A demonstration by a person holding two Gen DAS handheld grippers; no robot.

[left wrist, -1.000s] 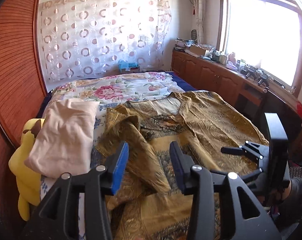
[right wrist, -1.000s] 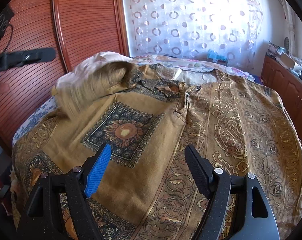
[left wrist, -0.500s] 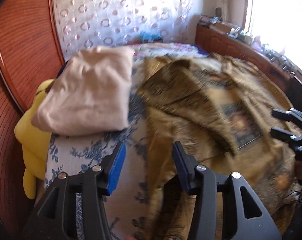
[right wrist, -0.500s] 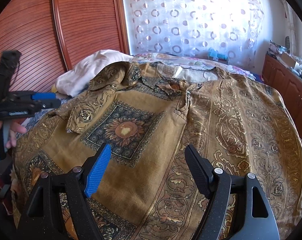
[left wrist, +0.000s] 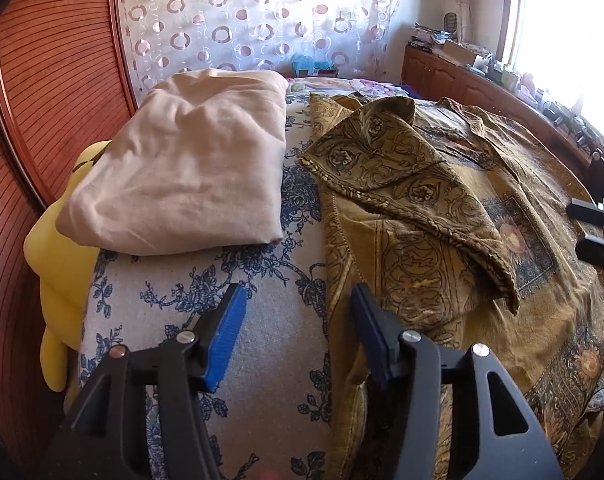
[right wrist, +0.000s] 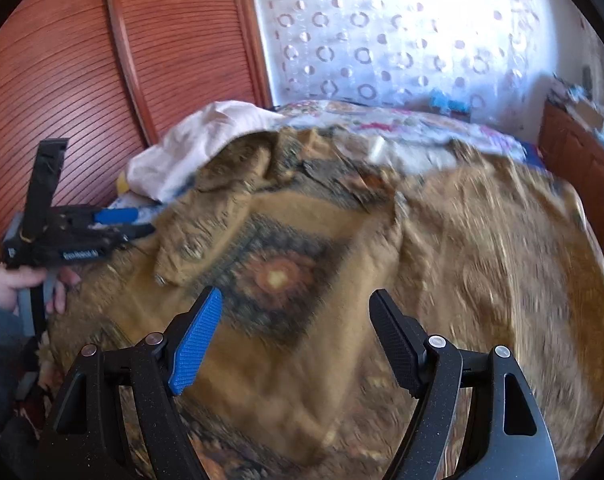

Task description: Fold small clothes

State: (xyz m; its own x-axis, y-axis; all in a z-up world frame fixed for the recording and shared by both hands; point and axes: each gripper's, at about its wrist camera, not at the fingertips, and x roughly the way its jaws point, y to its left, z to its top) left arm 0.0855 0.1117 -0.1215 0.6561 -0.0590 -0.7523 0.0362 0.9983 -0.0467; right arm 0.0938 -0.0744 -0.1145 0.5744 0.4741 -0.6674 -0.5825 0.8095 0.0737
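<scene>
A gold-brown patterned shirt [left wrist: 442,216] lies spread on the bed, its left sleeve [left wrist: 402,172] folded in over the body. It also fills the blurred right wrist view [right wrist: 382,264]. My left gripper [left wrist: 297,324] is open and empty, hovering at the shirt's left edge above the blue-flowered sheet. It shows at the left of the right wrist view [right wrist: 137,224]. My right gripper [right wrist: 293,332] is open and empty above the shirt's lower middle; its tips show at the right edge of the left wrist view [left wrist: 598,228].
A folded beige cloth [left wrist: 189,168] lies on the bed left of the shirt, over a yellow plush toy [left wrist: 57,264]. A red-brown slatted wardrobe [left wrist: 41,80] stands at the left. A low wooden cabinet [left wrist: 474,84] with clutter runs under the window at the right.
The sleeve was laid over the shirt's body and let go. My left gripper drew back to the shirt's left edge. The right wrist view has begun to shift and blur.
</scene>
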